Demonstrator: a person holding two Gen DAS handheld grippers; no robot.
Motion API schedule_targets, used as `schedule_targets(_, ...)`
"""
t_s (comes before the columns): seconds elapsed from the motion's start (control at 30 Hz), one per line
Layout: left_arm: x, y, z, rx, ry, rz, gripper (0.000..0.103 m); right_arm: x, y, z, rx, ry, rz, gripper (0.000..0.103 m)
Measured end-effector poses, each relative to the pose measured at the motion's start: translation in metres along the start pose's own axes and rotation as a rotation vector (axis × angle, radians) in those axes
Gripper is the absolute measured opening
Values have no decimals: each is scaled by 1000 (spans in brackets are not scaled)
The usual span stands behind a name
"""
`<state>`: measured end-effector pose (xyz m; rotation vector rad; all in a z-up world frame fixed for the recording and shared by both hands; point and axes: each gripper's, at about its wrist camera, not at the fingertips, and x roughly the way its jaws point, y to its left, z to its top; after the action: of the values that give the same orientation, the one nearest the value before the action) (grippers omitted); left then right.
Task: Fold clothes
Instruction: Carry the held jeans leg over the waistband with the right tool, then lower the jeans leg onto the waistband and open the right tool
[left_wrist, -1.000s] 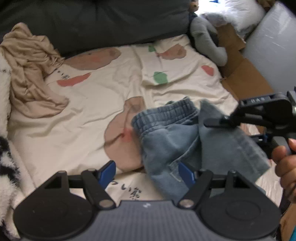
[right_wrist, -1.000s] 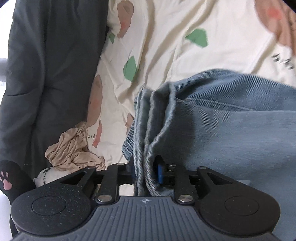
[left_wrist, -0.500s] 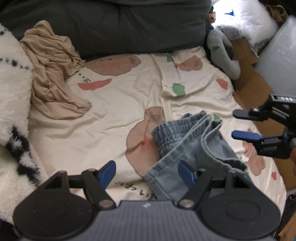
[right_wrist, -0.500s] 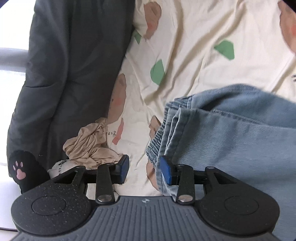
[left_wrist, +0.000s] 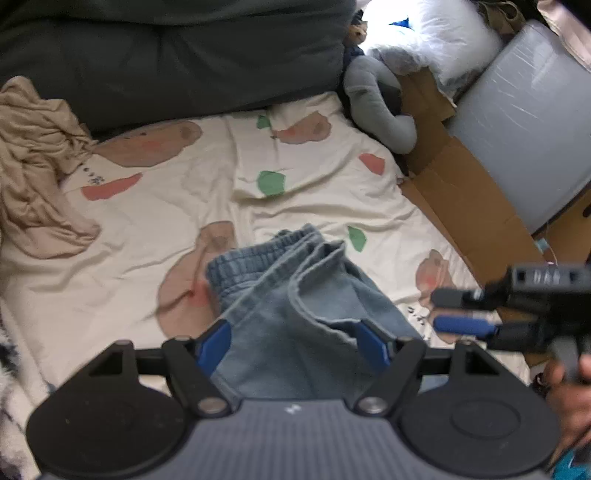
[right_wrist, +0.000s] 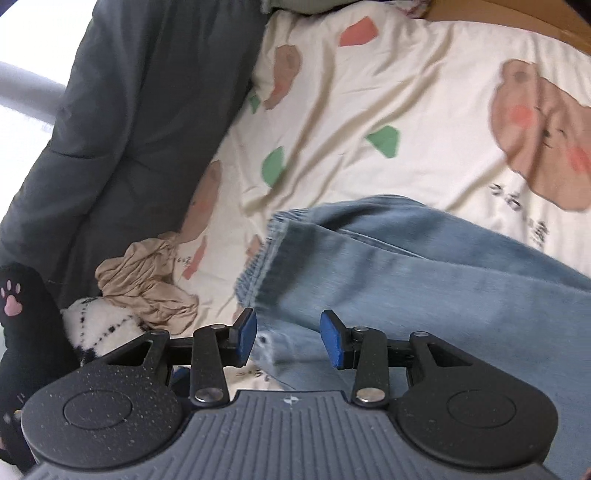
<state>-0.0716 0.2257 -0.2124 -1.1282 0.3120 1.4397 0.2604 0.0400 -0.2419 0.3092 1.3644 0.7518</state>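
The folded light-blue denim pants (left_wrist: 295, 306) with an elastic waistband are lying on the cream bedsheet (left_wrist: 155, 229) printed with brown bears and green shapes. The left tool (left_wrist: 293, 341) is hanging just above them, its blue-padded fingers spread wide, gripping nothing. The right tool (right_wrist: 288, 338) is hovering over the pants' hem, fingers apart too. A crumpled beige garment (left_wrist: 33, 170) is sitting well apart, beside the dark grey cushion (left_wrist: 166, 55).

You have a grey plush toy (left_wrist: 373, 99), flattened cardboard (left_wrist: 469, 206), a dark cushion (left_wrist: 177, 55) and a bear-print sheet (left_wrist: 155, 206) in view.
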Motion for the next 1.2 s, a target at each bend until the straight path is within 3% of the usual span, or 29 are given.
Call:
schedule_targets(0.1,4,-7,4,-20,4,-19,80,-4,-23,-17,64,-33,-16,45)
schedule_targets(0.23,15,-18,3,-16,27,-29,84,-14,-46,-41,74,-107,-118,45)
schedule_targets(0.5,41,-40,-6,-36,80,-5,86,-18,-85,-76,160,-170,-197,45)
schedule_targets(0.9,69,-54,-19,-84,96,76,84,-9,-110,-122,165,-209,-189,45)
schedule_targets(1.07,76,-51,-17,-121,97,102,66,4,-113,-137,194,-199,-163,45)
schedule_targets(1.17,72,-44,-16,-128,99,112,33,9,-110,-147,196,-211,-164,45)
schedule_targets(1.2,70,-41,-15,-129,99,114,27,11,-109,-149,195,-208,-156,45)
